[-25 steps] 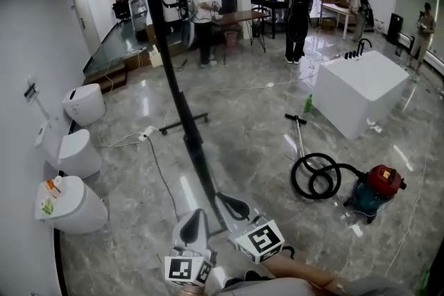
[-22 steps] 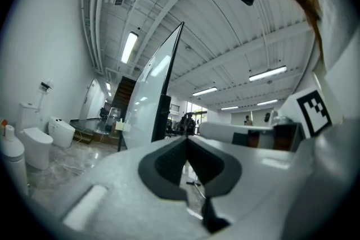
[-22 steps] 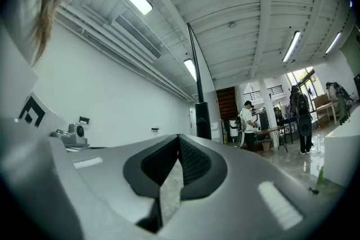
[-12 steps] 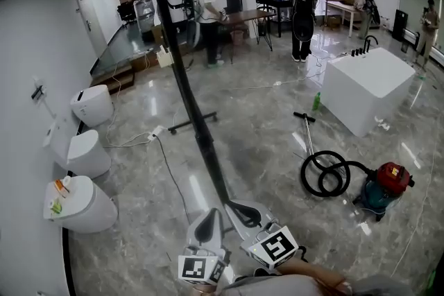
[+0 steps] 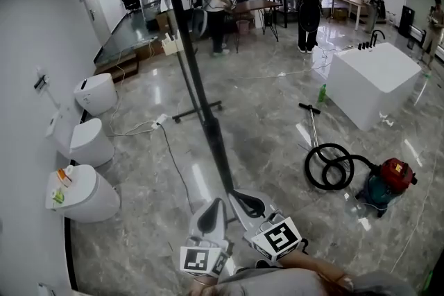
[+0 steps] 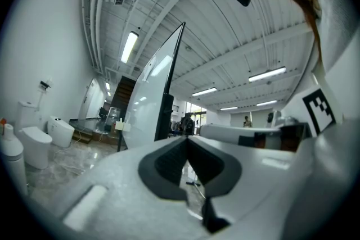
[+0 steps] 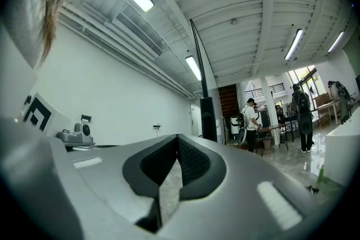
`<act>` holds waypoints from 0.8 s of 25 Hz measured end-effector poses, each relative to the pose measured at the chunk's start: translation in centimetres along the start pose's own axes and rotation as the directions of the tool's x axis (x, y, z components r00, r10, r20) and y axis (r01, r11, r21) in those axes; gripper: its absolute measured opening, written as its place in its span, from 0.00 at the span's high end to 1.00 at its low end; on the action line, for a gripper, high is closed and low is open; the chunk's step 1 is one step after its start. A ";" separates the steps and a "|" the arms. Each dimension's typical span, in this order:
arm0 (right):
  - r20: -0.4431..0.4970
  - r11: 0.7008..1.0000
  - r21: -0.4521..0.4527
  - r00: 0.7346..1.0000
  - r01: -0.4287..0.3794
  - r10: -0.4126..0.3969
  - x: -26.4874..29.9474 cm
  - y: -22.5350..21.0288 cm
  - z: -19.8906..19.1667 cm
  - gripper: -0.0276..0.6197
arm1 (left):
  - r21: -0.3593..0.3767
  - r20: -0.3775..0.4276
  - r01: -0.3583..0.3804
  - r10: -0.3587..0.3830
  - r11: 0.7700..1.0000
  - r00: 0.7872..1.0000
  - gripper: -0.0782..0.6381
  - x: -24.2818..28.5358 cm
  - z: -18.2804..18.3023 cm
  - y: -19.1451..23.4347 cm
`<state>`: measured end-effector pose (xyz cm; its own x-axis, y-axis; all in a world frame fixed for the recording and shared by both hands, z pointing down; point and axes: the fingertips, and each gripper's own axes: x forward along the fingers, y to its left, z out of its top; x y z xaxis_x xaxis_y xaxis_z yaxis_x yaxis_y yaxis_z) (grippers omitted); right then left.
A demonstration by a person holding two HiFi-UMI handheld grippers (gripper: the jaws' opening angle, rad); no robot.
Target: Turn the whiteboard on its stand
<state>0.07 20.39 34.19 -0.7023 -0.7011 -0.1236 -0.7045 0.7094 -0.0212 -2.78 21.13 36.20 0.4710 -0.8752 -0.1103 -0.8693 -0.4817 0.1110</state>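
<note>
On the marble floor (image 5: 270,121) the whiteboard (image 5: 199,86) stands upright, seen edge-on.

I'm seeing my left gripper (image 6: 187,140) and right gripper (image 7: 178,137) showing pale grey moulded shells with dark ribbed pads (image 6: 169,161), each carrying a white cube (image 5: 201,261) bearing black square markers. The person is wearing a grey top (image 5: 277,285).
</note>
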 end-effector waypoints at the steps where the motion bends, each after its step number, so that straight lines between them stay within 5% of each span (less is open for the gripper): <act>1: 0.000 1.000 -0.001 1.000 -0.002 0.002 0.1 0.1 -0.1 0.95 | -0.002 -0.001 0.000 0.000 1.000 1.000 0.89 0.0 0.0 0.1; 20: -0.008 1.000 -0.006 0.999 -0.031 0.031 1.1 0.1 -0.5 0.95 | 0.011 -0.004 0.008 -0.008 1.000 1.000 0.89 1.0 -0.1 0.2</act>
<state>-0.82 19.72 34.52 -0.7245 -0.6795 -0.1159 -0.6831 0.7302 -0.0111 -2.49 20.18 36.21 0.4785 -0.8715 -0.1070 -0.8670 -0.4883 0.0993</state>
